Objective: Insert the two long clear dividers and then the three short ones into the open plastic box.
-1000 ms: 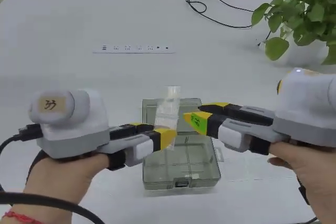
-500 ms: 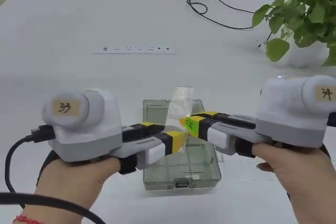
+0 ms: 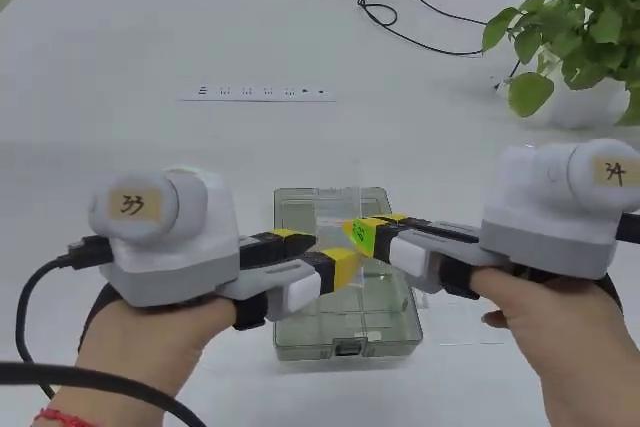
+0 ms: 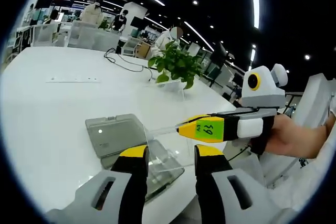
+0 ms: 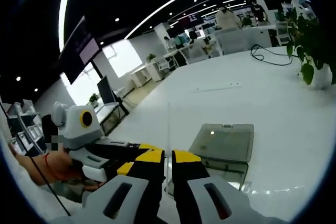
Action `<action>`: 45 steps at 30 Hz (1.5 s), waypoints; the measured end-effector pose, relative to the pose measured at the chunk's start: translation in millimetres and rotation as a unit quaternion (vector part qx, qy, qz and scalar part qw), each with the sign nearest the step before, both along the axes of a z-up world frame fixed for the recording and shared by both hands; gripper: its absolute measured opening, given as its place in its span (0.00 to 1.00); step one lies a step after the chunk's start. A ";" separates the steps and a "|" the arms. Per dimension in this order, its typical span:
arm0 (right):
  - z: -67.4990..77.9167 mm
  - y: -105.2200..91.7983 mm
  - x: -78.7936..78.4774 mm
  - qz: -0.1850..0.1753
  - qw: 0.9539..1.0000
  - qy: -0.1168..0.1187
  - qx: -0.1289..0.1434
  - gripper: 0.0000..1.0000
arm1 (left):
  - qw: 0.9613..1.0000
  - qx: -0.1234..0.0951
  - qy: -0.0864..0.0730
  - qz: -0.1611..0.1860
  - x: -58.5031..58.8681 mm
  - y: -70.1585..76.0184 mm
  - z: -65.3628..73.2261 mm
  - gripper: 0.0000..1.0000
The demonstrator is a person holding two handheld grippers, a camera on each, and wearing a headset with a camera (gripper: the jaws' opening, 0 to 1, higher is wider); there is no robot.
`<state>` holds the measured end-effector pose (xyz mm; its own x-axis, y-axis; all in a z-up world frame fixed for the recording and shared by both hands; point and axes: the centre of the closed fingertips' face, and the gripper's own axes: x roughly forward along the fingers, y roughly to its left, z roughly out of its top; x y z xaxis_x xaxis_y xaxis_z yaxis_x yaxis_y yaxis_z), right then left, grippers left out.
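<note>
In the head view, the open plastic box (image 3: 345, 322) is seen on the white table (image 3: 150, 27), its lid laid flat on the far side. Both grippers are held over the box. The left gripper (image 3: 328, 255) is brought in from the left of the box and the right gripper (image 3: 368, 229) from the right, their tips near each other above the box's middle. A power strip (image 3: 260, 93) lies well beyond the box. A black cable (image 3: 400, 7) and a potted plant (image 3: 570, 27) are placed further off to the right.

In the left gripper view, the left gripper (image 4: 170, 153) is shown with its jaws standing apart above the box (image 4: 113, 135). A clear divider (image 4: 168, 121) is seen upright over the box, pinched at one edge by the right gripper (image 4: 207, 129). The plant (image 4: 176, 66) stands beyond the box.

In the right gripper view, the right gripper (image 5: 169, 157) is closed on the divider (image 5: 168, 124), which is seen edge-on as a thin line rising between the jaws. The box (image 5: 223, 140) lies just right of the jaws, and the left gripper (image 5: 131, 160) is held to the left of them.
</note>
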<state>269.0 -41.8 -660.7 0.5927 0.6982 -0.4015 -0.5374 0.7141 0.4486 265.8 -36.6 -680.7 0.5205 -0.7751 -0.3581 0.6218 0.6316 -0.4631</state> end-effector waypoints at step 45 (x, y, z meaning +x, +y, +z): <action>-51.9 -57.2 18.6 -0.042 0.978 0.188 -0.085 0.07 | 0.977 0.110 -0.114 -0.141 -12.1 46.3 -36.7 1.00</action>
<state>287.6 -99.0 -712.7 0.4337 0.5584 -0.7072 -0.2940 0.8295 0.4748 253.7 9.7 -717.4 0.3832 -0.8166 -0.4316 0.8565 0.4890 -0.1649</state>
